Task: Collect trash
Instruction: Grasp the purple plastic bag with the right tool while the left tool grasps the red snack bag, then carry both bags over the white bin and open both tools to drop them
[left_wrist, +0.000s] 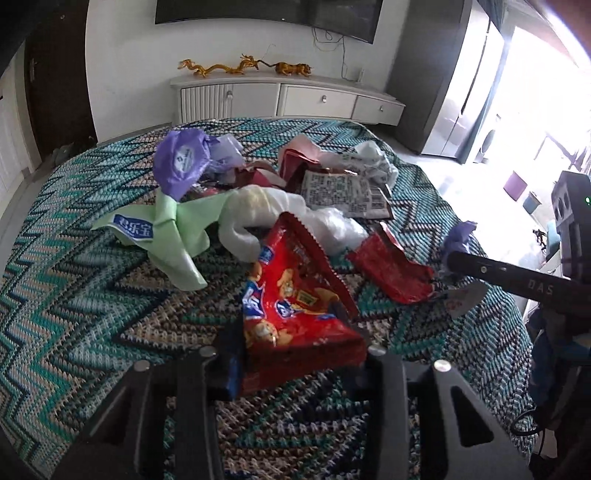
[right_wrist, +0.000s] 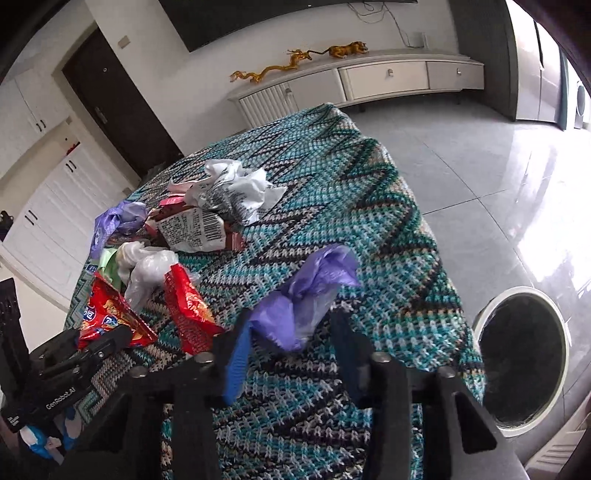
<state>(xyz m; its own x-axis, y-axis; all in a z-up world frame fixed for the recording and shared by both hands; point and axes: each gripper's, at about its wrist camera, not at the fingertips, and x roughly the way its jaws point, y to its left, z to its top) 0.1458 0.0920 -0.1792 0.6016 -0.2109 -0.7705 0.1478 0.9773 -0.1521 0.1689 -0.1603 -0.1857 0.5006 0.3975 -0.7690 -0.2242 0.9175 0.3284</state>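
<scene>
My left gripper (left_wrist: 295, 354) is shut on a red snack bag (left_wrist: 291, 295) and holds it just above the zigzag knit cloth (left_wrist: 74, 295); the bag also shows in the right wrist view (right_wrist: 110, 317). My right gripper (right_wrist: 291, 332) is shut on a crumpled purple plastic bag (right_wrist: 306, 295), seen small in the left wrist view (left_wrist: 456, 236). More trash lies on the cloth: a red wrapper (left_wrist: 391, 269), a green bag (left_wrist: 166, 229), white plastic (left_wrist: 258, 214), a purple bag (left_wrist: 181, 162) and a printed packet (left_wrist: 343, 192).
A black trash bin with a pale rim (right_wrist: 524, 358) stands on the grey floor right of the table. A white sideboard (left_wrist: 288, 99) runs along the far wall under a dark screen. The table's edge drops off at the right.
</scene>
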